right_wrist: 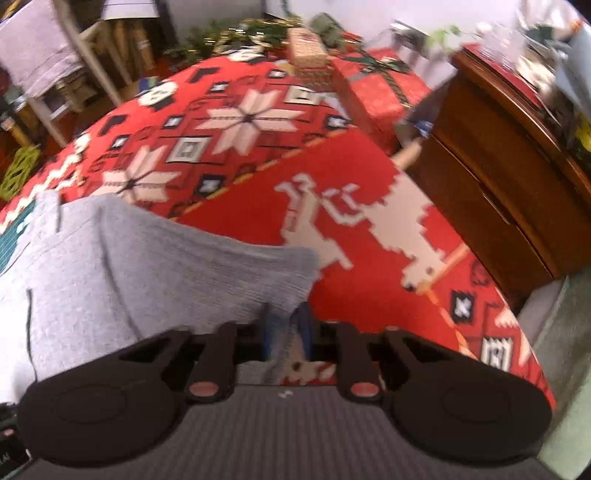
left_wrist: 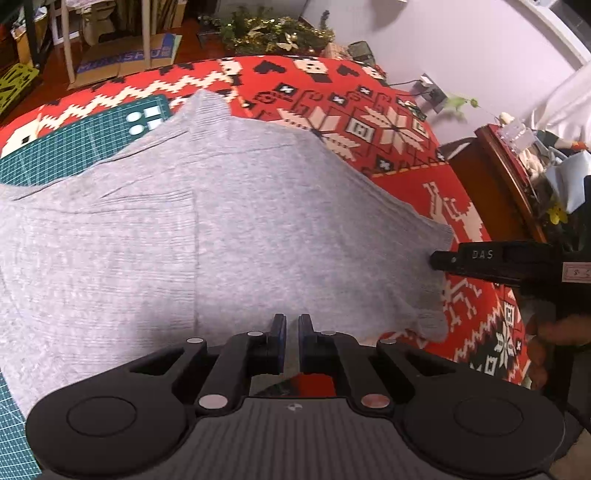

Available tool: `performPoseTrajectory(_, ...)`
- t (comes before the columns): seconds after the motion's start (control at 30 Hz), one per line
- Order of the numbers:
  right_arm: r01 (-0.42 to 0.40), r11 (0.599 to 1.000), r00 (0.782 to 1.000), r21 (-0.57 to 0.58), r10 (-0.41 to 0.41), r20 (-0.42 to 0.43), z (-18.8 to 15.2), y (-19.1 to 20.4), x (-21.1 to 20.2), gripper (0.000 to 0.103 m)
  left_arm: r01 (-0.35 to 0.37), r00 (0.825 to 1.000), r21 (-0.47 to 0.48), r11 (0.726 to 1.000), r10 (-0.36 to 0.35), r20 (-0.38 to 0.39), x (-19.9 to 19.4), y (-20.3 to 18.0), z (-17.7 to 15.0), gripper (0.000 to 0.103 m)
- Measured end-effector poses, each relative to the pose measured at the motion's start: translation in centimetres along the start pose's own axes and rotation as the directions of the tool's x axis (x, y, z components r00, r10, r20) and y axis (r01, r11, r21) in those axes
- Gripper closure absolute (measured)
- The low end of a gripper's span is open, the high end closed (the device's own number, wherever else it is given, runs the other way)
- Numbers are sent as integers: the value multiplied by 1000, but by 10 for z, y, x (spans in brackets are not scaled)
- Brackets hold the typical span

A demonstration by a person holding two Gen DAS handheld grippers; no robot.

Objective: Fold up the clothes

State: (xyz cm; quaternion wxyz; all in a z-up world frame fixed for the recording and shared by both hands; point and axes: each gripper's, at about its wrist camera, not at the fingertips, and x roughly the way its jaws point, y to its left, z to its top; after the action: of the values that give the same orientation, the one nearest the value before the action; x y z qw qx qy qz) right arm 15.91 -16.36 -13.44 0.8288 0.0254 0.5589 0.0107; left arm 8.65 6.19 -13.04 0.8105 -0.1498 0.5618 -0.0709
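A grey knit garment point(left_wrist: 221, 229) hangs stretched above a table covered by a red patterned cloth point(left_wrist: 332, 96). My left gripper point(left_wrist: 291, 332) is shut on the garment's near edge, and the blue pads point(left_wrist: 281, 334) pinch the fabric. In the left wrist view my right gripper point(left_wrist: 441, 260) comes in from the right and clamps the garment's right corner. The right wrist view shows the same garment point(right_wrist: 147, 266) spreading to the left, with my right gripper point(right_wrist: 286, 328) shut on its corner. A hand point(left_wrist: 546, 339) holds the right gripper's handle.
A green cutting mat point(left_wrist: 74, 147) lies under the garment at the left. A dark wooden cabinet point(right_wrist: 498, 177) stands just past the table's right edge. Wrapped gift boxes point(right_wrist: 376, 85) and greenery point(left_wrist: 273, 33) sit at the far end.
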Motion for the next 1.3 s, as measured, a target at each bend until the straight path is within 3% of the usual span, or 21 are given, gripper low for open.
performPoseTrajectory(0.27,-39,996,997,-84,45,62,9,32,-29,100,-5,1000,-39,999,5,20,-17,16,-9,98)
performPoseTrajectory(0.47,-124,968,984,-217,148,99,11,95,-72,100,-8,998,-82,997,13,57,-42,40,-15,98)
performPoseTrajectory(0.73,-237,914,958,-329,276,77,-8,195,-103,100,-48,991,-202,978,72,114,-85,99,-38,98)
performPoseTrajectory(1.0,-296,863,936,-409,347,56,-25,274,-109,100,-84,983,-315,945,131,129,-116,153,-71,98)
performPoseTrajectory(1.3,-326,815,927,-479,375,7,-41,320,-91,100,-85,980,-389,917,147,131,-125,180,-96,98)
